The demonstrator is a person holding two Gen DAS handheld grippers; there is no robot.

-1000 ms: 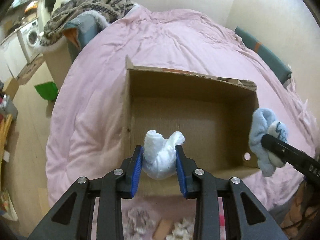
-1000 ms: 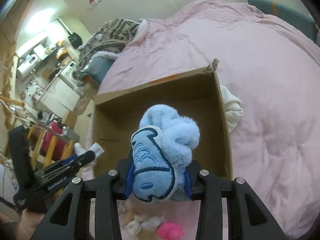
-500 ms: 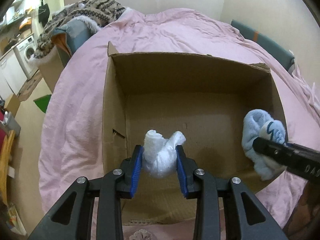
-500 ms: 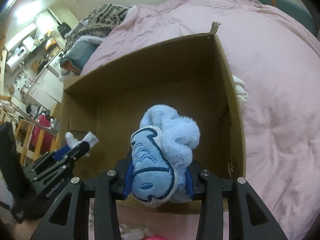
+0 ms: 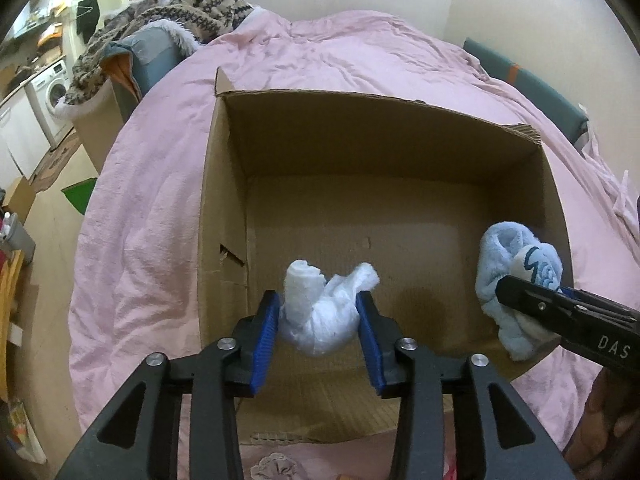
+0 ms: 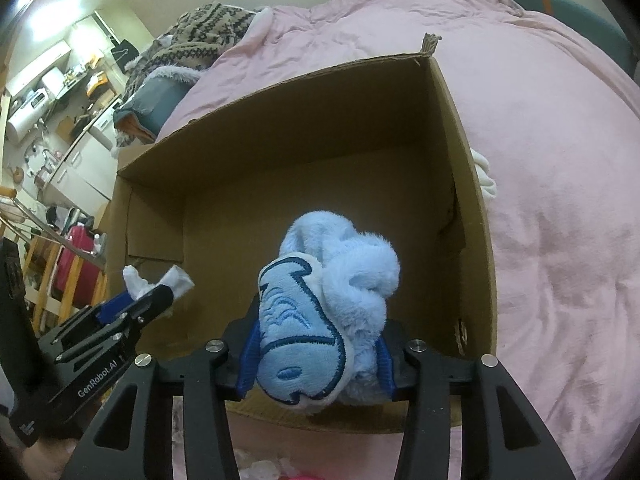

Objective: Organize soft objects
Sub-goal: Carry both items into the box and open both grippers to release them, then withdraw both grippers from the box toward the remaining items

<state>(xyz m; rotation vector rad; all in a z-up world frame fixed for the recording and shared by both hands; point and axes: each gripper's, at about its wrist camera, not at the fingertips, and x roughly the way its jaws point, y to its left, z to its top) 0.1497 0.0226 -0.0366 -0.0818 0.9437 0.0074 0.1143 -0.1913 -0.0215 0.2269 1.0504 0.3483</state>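
I have both tongs over the open cardboard box [image 5: 224, 208], which sits on the pink duvet [image 5: 152, 208] of the bed and has nothing on its floor that I can see. My left gripper [image 5: 318, 332] has a crumpled white cloth [image 5: 320, 316] between its blue pads, and the jaws are opening, though the cloth is not yet free of them and hangs above the near part of the box floor. My right gripper [image 6: 316, 360] carries a fluffy light-blue plush toy [image 6: 328, 304] with dark-blue stitching; those jaws are opening too, with the toy between them, above the box's near right side. So I judge the task to be at its start: these look like the first two soft things going in, and neither has landed. More waits outside the box: a cream-white bundle [image 6: 484, 176] lies against its right outer wall on the duvet, and small pale and pink scraps [image 6: 280, 470] show on the bed just before the near wall, too blurred for me to name. Beyond the bed, a patterned knit [image 5: 192, 8] is heaped over a blue-grey cushion at the far left corner, a washing machine [image 5: 52, 92] stands by white cupboards past a pale wooden floor, and the walls are plain cream.
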